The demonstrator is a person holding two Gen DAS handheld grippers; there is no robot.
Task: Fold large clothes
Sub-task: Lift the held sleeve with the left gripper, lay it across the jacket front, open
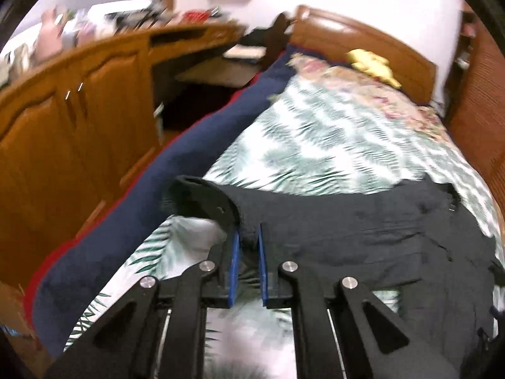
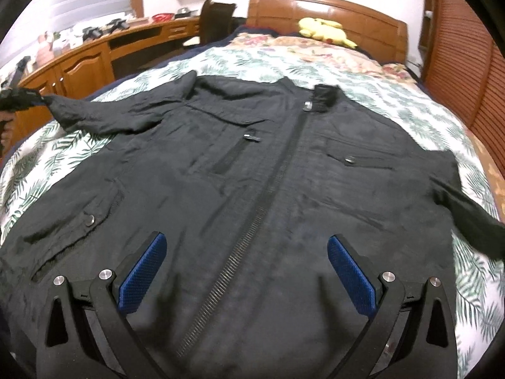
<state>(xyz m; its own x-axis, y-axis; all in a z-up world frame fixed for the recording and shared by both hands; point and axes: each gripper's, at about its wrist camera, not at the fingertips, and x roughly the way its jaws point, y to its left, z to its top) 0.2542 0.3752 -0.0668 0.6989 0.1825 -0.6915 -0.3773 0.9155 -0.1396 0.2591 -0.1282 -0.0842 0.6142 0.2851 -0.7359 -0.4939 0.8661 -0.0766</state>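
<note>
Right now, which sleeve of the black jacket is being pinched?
The sleeve toward the wooden cabinets: the left gripper is shut on its cuff. The other sleeve lies free.

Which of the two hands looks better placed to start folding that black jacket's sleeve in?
The left. Its gripper is already shut on the sleeve cuff of the black jacket. The right gripper hovers open over the zipper, holding nothing.

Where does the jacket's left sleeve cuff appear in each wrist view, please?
Left wrist: the sleeve cuff sits low centre, pinched in the left gripper.
Right wrist: the same cuff lies at far left, lifted off the bedspread.
Shared landmark: the yellow plush toy by the headboard.
</note>
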